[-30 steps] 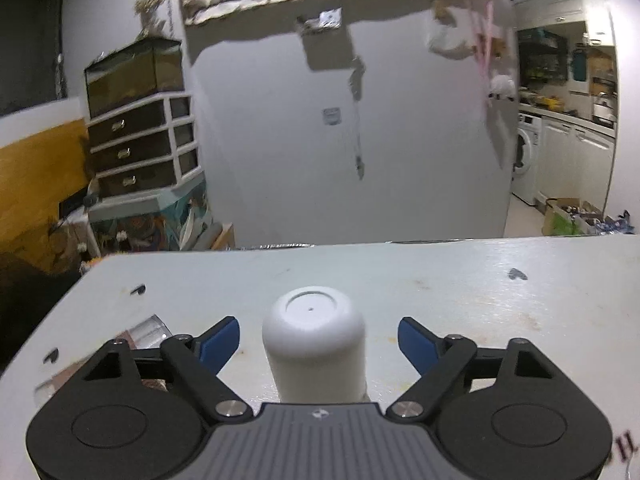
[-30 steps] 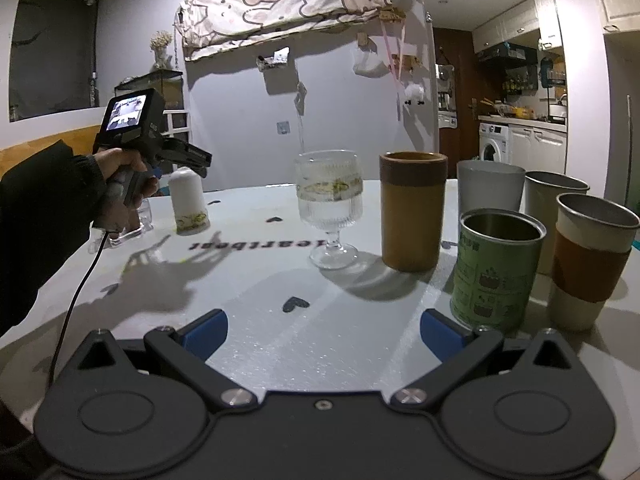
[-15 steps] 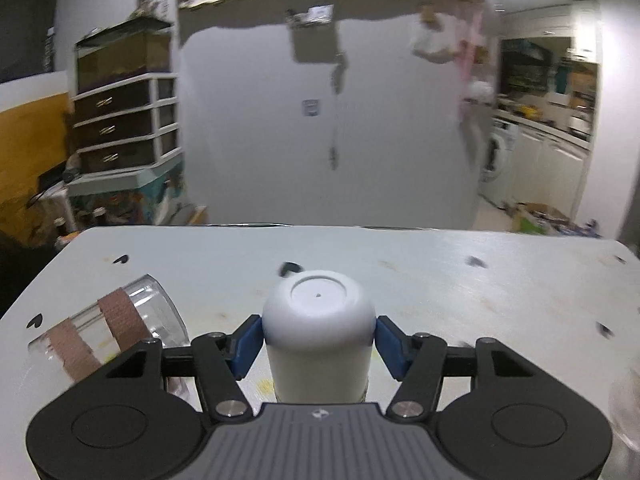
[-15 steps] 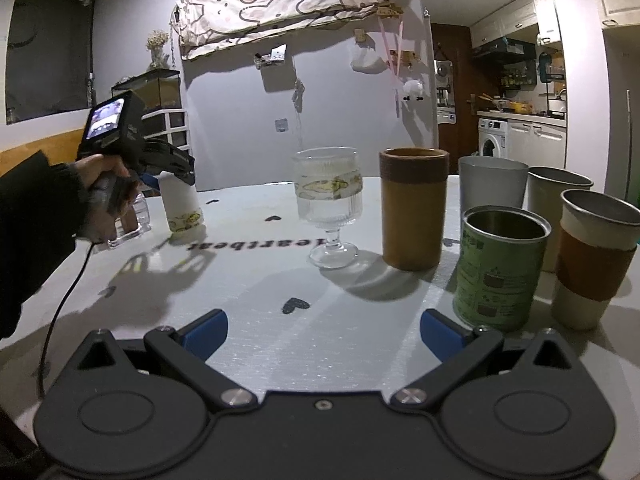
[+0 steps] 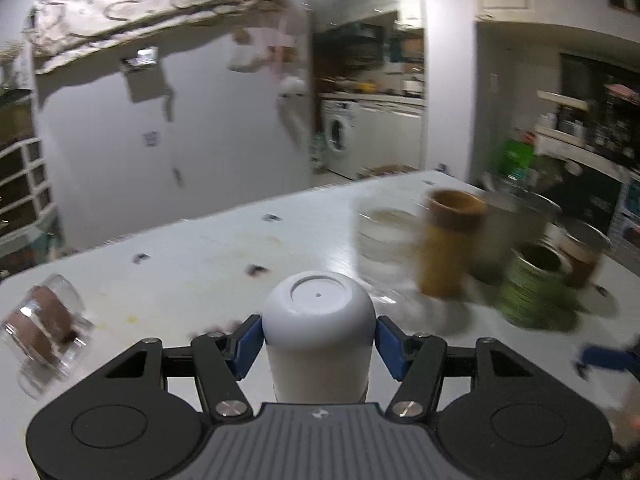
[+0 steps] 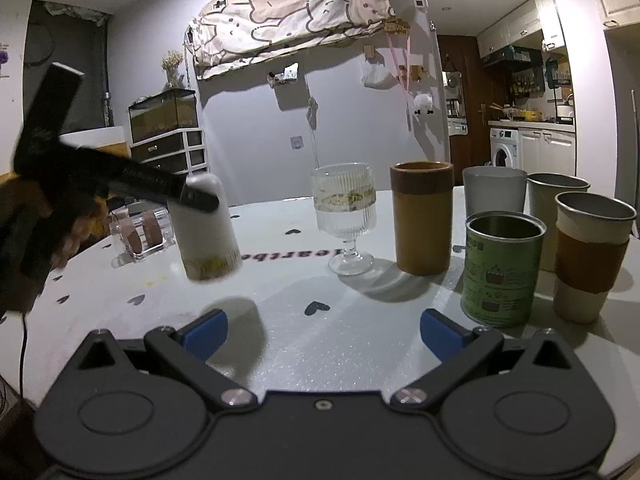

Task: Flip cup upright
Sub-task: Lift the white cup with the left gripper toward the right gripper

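Left gripper (image 5: 319, 338) pinches the white cup (image 5: 319, 328) between its blue pads, lifted clear of the table (image 6: 280, 340) at ten o'clock in the right view, base still up, so turning over and setting down remain, while the right gripper (image 6: 322, 330) sits wide, empty.

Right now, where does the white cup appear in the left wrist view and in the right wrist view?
Left wrist view: the white cup sits bottom centre, base up, clamped between the blue pads of the left tool.
Right wrist view: the cup is at middle left, tilted and lifted off the table.
Shared landmark: the brown cup, to the right of the white cup in both views.
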`<state>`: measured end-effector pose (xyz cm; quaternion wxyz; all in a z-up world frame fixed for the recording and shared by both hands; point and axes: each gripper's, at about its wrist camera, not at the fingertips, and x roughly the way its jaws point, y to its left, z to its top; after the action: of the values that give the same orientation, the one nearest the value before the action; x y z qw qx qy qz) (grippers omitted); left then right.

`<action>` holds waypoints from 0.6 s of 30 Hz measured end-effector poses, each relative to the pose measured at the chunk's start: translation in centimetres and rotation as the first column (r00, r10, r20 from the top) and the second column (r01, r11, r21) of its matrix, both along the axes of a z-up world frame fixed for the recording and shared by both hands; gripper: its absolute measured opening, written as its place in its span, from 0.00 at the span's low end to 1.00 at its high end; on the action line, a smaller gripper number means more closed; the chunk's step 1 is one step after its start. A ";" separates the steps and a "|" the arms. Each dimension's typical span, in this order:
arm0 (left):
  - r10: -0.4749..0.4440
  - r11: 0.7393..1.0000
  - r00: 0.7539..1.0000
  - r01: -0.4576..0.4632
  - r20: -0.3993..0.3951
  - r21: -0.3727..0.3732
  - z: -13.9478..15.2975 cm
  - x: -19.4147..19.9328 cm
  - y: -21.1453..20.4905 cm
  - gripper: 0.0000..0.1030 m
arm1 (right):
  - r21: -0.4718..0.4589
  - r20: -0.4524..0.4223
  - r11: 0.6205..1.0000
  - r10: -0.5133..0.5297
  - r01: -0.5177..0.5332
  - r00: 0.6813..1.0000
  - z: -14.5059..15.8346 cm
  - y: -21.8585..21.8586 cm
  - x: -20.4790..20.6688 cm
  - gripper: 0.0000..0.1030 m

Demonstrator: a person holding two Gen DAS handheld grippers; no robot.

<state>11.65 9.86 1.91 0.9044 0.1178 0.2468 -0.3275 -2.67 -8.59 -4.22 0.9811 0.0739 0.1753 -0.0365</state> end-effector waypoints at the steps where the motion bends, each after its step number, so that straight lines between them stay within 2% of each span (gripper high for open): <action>1: -0.020 1.000 1.000 0.020 -0.014 0.000 -0.3 -0.7 -0.1 0.60 | 0.000 0.002 1.000 0.001 -0.001 1.000 0.0 0.0 -0.1 1.00; 8: -0.124 0.991 0.988 0.128 -0.096 0.030 -2.2 -4.3 -1.2 0.60 | -0.006 0.000 0.999 0.036 -0.036 0.999 -0.1 0.5 -0.3 1.00; 14: -0.128 0.989 0.988 0.133 -0.085 0.059 -2.9 -5.0 -1.9 0.61 | -0.002 -0.044 0.996 0.085 -0.085 0.995 -1.0 1.5 0.8 1.00; 15: -0.127 0.989 0.988 0.132 -0.087 0.063 -2.9 -4.9 -2.0 0.62 | -0.004 -0.050 0.996 0.091 -0.091 0.995 -1.1 1.6 0.9 1.00; 17: -0.116 0.991 0.990 0.121 -0.081 0.064 -2.6 -4.8 -2.1 0.72 | -0.012 -0.065 0.994 0.104 -0.105 0.992 -1.4 2.1 1.3 1.00; 18: -0.112 0.991 0.991 0.117 -0.075 0.060 -2.4 -4.7 -2.3 0.72 | -0.021 -0.074 0.993 0.114 -0.115 0.991 -1.6 2.3 1.7 1.00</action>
<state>6.93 7.61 -0.44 0.8703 0.1490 0.2824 -0.3749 -0.98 -6.24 -5.79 0.9753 0.0500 0.2144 0.0150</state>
